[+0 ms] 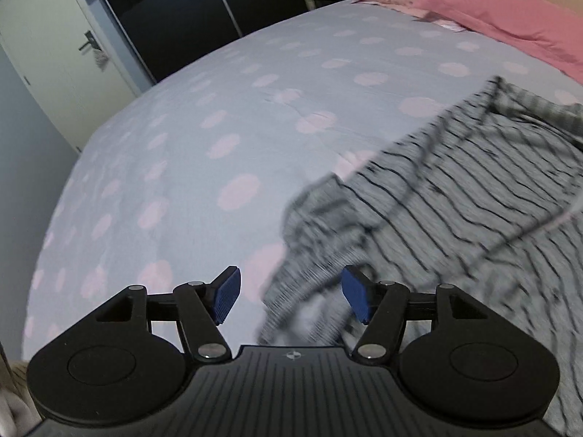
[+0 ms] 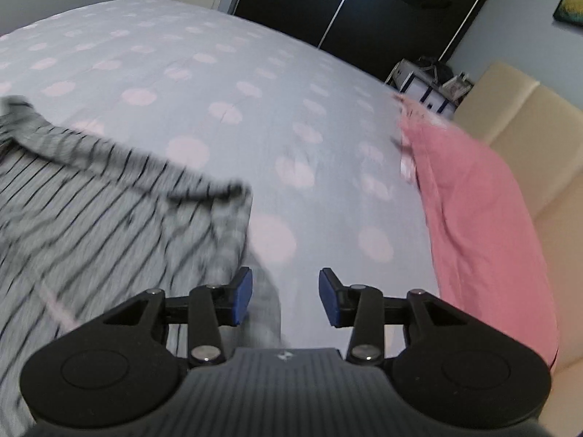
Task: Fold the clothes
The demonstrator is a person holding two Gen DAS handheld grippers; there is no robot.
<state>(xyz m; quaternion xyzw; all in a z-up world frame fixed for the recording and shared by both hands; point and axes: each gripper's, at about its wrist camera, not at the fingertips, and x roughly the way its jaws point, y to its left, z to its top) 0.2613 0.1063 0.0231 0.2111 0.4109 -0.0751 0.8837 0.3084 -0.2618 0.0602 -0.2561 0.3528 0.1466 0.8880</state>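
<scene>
A grey garment with thin black stripes (image 1: 455, 200) lies crumpled on the bed, blurred by motion. In the left wrist view it fills the lower right, and its near edge runs below and between the blue pads (image 1: 227, 295) of my left gripper (image 1: 289, 296), which stands open and grips nothing. In the right wrist view the same striped garment (image 2: 91, 200) covers the left side. Its corner reaches just under the left blue pad (image 2: 242, 296) of my right gripper (image 2: 285, 298). That gripper is open too, with only the bedsheet showing in its gap.
The bed has a pale grey sheet with pink dots (image 1: 218, 127). A pink pillow (image 2: 473, 218) lies at the head by a cream headboard (image 2: 528, 138). Dark wardrobe doors (image 1: 175, 11), a white door (image 1: 62, 54) and a small cabinet (image 2: 426, 83) stand beyond the bed.
</scene>
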